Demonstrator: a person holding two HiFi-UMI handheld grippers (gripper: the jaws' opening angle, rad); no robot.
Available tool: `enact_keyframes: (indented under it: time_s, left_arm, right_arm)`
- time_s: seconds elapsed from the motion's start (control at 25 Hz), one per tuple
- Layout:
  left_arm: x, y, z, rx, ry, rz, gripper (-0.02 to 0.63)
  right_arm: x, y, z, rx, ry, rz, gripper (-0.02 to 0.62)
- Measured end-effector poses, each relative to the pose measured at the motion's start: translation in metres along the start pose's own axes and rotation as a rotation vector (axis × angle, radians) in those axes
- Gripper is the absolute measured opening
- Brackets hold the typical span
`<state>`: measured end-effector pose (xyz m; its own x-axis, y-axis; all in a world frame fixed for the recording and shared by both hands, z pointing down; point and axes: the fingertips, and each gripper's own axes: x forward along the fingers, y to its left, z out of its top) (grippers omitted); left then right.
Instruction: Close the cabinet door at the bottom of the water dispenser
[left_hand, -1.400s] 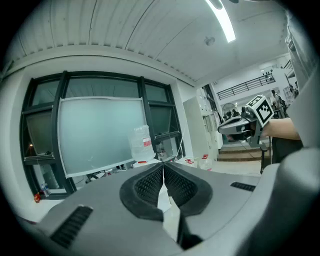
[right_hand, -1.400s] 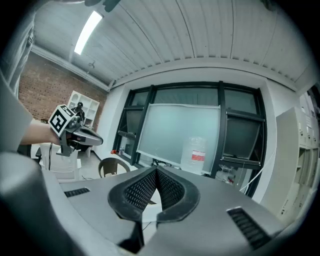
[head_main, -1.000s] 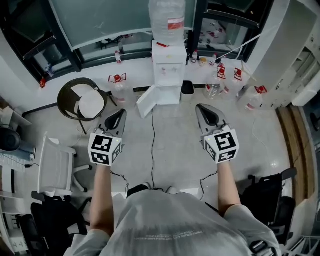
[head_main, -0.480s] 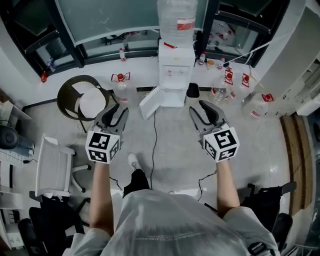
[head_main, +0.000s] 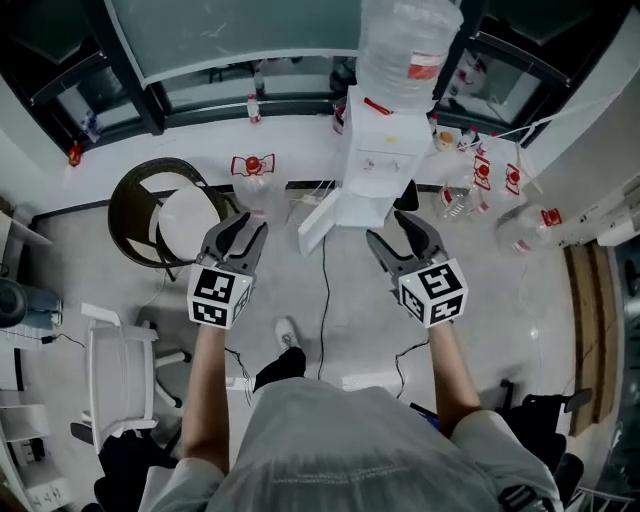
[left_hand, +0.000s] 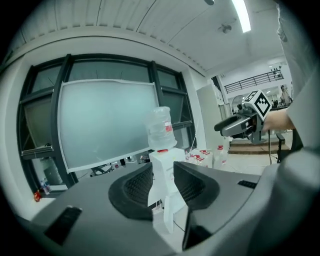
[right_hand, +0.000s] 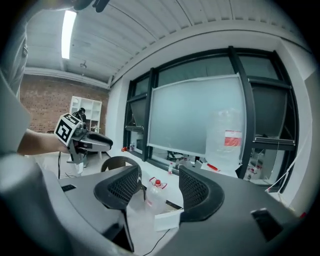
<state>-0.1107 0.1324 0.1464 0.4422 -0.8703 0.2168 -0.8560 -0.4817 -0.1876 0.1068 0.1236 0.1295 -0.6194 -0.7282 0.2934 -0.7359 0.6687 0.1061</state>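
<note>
Beyond left hand-held gripper (head_main: 242, 226): cabinet door (head_main: 321, 223).

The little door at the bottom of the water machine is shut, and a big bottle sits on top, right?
Not quite. The head view shows the little door swung open, not shut. The big bottle does sit on top of the water machine.

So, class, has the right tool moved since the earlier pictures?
Yes: the right tool moved forward, closer to the water dispenser; its jaws are opening, nothing between them.
</note>
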Motion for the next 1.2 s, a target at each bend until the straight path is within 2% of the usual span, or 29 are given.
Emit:
enact_keyframes:
  time_s: [0.16, 0.24, 0.4, 0.56, 0.8, 1.0, 1.2]
  left_arm:
    - [0.039, 0.061, -0.04, -0.016, 0.057, -0.013, 0.146]
    - [0.058, 0.084, -0.064, -0.03, 0.091, -0.028, 0.146]
    - [0.092, 0.116, -0.119, -0.077, 0.156, -0.071, 0.144]
    - [0.122, 0.141, -0.169, -0.127, 0.229, -0.092, 0.138]
    - [0.158, 0.151, -0.244, -0.213, 0.342, -0.13, 0.114]
    - [0.192, 0.141, -0.312, -0.224, 0.41, -0.167, 0.114]
    - [0.237, 0.122, -0.396, -0.249, 0.451, -0.171, 0.114]
  right_arm:
    - [0.083, 0.003, -0.013, 0.05, 0.069, 0.008, 0.273]
    - [0.122, 0.003, -0.026, 0.11, 0.096, 0.003, 0.275]
    - [0.191, -0.001, -0.065, 0.294, 0.12, -0.044, 0.277]
    - [0.244, 0.0, -0.117, 0.37, 0.193, -0.072, 0.279]
    - [0.303, 0.01, -0.225, 0.452, 0.344, -0.071, 0.288]
    - [0.351, 0.014, -0.332, 0.468, 0.441, -0.025, 0.301]
    - [0.403, 0.012, -0.444, 0.578, 0.49, -0.053, 0.319]
